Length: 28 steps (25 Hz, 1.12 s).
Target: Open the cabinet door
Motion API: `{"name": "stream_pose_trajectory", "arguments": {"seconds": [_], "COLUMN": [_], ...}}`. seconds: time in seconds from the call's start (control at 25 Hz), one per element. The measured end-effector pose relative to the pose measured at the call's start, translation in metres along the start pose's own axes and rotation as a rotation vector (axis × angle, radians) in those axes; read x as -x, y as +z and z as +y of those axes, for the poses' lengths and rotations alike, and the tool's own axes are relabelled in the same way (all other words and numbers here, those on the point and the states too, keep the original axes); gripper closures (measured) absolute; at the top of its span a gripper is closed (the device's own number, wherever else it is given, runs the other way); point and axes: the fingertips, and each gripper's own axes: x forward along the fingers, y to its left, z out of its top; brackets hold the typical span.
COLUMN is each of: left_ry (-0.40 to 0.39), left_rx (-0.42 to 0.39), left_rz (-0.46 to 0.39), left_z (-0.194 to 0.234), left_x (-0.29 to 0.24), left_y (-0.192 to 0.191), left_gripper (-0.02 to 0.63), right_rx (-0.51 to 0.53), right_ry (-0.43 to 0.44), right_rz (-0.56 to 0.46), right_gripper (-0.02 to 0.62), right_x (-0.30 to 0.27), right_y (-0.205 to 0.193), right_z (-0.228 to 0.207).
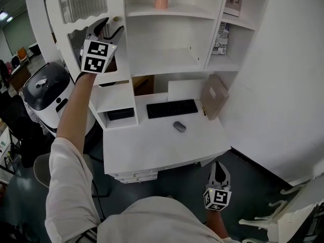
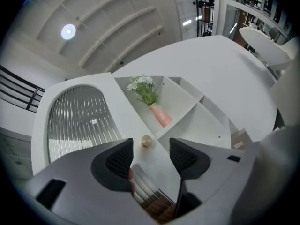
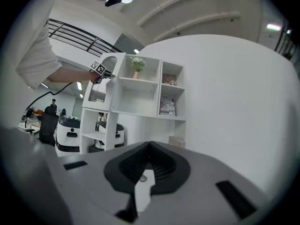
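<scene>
Lining up on the knob (image 2: 146, 141)
Right gripper (image 3: 148, 153) hangs low, jaws together, empty. Left gripper (image 2: 151, 150), jaws apart, sits just short of the round knob on the upper-left cabinet door (image 2: 77, 121): likely light, stiff, glass-paned, so pinch the smooth knob squarely.

Bright, even indoor light; mostly sharp.
Round ceiling lamp (image 2: 68, 31) glares; cabinet door (image 2: 77, 121) glass shows sheen; wide-angle views bend, corners black.
</scene>
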Motion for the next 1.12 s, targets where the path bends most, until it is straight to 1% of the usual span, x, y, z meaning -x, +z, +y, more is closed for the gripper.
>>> {"name": "stream_pose_trajectory", "arguments": {"seconds": [0.36, 0.52, 0.6, 0.76, 0.84, 0.96, 1.12], "left_ry": [0.024, 0.046, 0.060, 0.074, 0.076, 0.080, 0.088], "left_rx": [-0.086, -0.109, -0.117, -0.152, -0.175, -0.184, -0.189], "left_rz": [0.019, 0.036, 0.040, 0.058, 0.073, 0.091, 0.092], "left_z": [0.004, 0.006, 0.009, 0.010, 0.008, 0.008, 0.008], "left_x": [-0.017, -0.021, -0.023, -0.027, -0.029, -0.032, -0.031], "left_y": [0.003, 0.000, 0.000, 0.000, -0.002, -0.004, -0.004], "left_gripper": [0.407, 0.450, 0.485, 0.507, 0.533, 0.534, 0.535], "right_rx": [-0.008, -0.012, -0.012, -0.013, -0.011, -0.010, -0.010], "right_ry": [-0.018, -0.019, -0.021, -0.025, -0.024, -0.022, -0.018], "right_rz": [0.007, 0.007, 0.009, 0.009, 0.010, 0.008, 0.010], "right_gripper": [0.592, 0.592, 0.592, 0.592, 0.592, 0.592, 0.592], "right_x": [-0.003, -0.005, -0.006, -0.006, -0.007, -0.008, -0.009], "right_y": [-0.004, -0.006, -0.007, -0.007, -0.008, -0.007, -0.009], "right_z": [-0.011, -0.014, -0.016, -0.021, -0.022, -0.024, -0.025]}}
